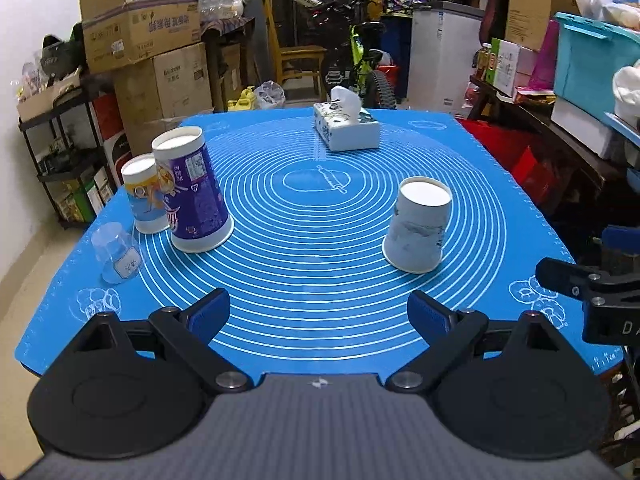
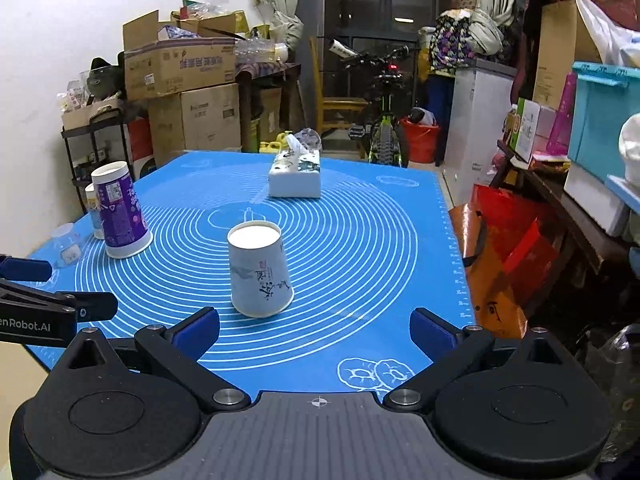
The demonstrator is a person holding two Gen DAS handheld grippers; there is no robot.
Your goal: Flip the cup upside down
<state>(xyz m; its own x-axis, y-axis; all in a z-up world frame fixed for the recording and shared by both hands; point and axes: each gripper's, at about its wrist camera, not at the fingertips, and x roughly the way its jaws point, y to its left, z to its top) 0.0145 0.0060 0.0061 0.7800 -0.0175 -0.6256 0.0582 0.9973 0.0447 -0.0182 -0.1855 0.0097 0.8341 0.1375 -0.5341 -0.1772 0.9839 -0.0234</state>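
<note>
While both grippers wait at the near edge of the blue mat (image 1: 304, 184), the white cup (image 2: 260, 270) stands alone near the middle, its wide mouth down on the mat and its closed base up, so it looks already flipped. The right gripper (image 2: 316, 332) hangs just behind it with jaws wide apart and empty, the cup a little left of its centre line; I judge this is a pulled-back pose that leaves the cup free. The left gripper (image 1: 320, 312) also has its jaws apart and holds nothing, with the cup to its right. On the far left stand a purple cup (image 1: 196, 192), a small cup (image 1: 144, 196) and a clear cup (image 1: 116, 254), all mouth down, grouped away from the working place. A tissue box (image 1: 346, 128) sits at the far side.
</note>
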